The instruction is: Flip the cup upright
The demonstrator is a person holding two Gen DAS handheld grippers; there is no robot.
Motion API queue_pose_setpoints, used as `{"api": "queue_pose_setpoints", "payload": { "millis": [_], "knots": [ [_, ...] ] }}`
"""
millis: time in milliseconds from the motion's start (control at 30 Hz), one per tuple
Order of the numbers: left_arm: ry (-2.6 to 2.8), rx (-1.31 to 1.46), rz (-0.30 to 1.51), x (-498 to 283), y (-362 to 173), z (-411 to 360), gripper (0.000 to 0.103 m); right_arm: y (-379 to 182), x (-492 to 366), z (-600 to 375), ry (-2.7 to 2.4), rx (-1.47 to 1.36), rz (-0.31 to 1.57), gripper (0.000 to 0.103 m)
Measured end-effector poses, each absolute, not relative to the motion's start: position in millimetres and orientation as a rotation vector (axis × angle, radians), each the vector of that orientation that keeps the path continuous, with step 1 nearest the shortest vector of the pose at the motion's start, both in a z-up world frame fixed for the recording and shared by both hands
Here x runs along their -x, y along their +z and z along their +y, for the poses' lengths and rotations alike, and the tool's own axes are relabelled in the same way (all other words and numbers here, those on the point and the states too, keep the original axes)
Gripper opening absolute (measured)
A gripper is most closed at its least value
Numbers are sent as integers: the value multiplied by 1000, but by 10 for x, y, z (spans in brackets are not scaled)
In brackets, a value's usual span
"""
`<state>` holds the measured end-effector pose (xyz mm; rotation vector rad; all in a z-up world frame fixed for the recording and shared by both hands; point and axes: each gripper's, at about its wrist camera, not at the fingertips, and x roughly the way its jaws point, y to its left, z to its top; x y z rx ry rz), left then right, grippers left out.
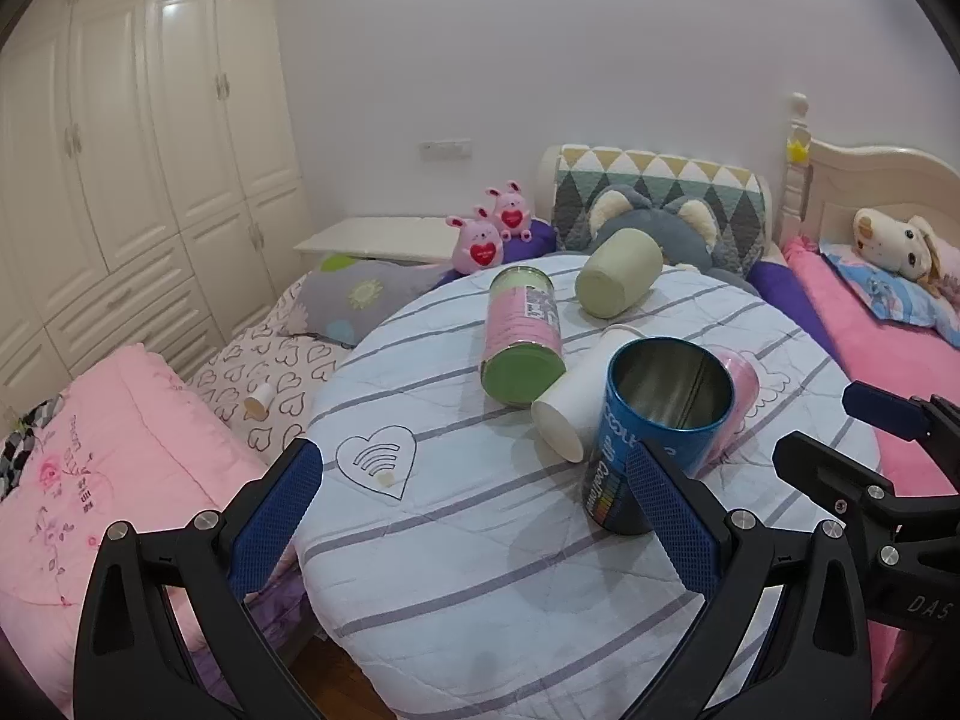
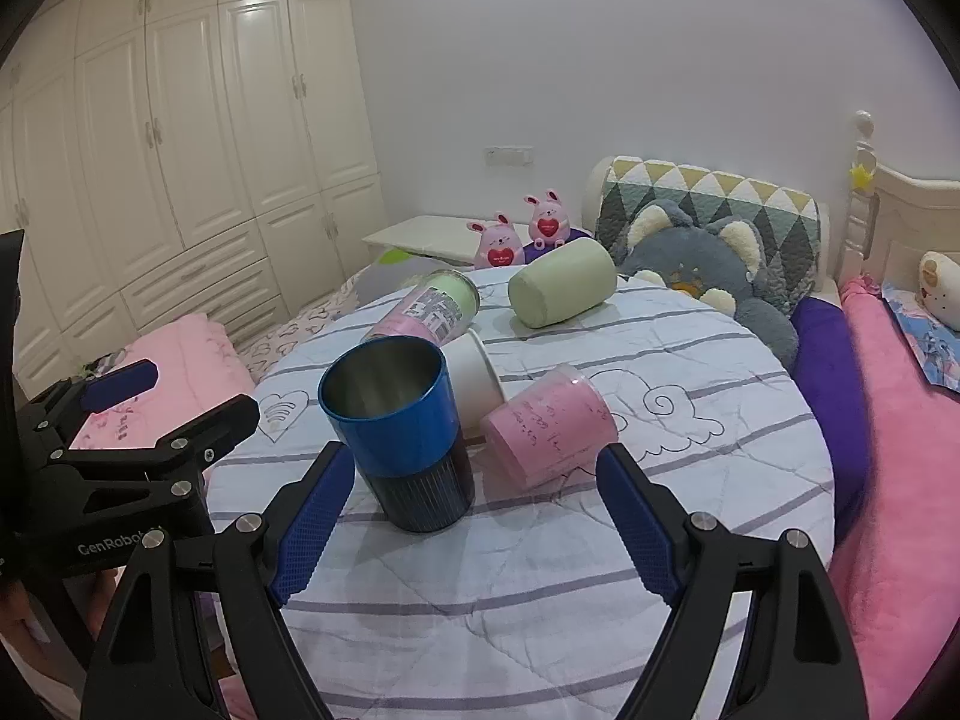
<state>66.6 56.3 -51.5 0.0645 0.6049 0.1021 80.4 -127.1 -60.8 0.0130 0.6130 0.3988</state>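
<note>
Table: round, under a striped quilted cloth; bears five cups.
Left gripper: jaws spread wide, holding nothing, low at near edge.
Right gripper: jaws spread wide, empty; blue cup just ahead between the fingers, untouched.
Blue cup: upright, mouth up, steel inside, near front of table.
Green cup: on its side, far edge.
Pink-green cup: on its side, left of centre.
Pink cup: on its side, just right of blue cup.
White cup: on its side, behind blue cup.
</note>
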Motion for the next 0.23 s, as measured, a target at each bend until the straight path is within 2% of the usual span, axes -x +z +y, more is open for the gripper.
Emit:
{"api": "queue_pose_setpoints", "payload": {
  "millis": [233],
  "knots": [
    [115, -54, 601, -713, -511, 642, 103, -650, -894, -1180, 421, -2, 624, 84]
  ]
}}
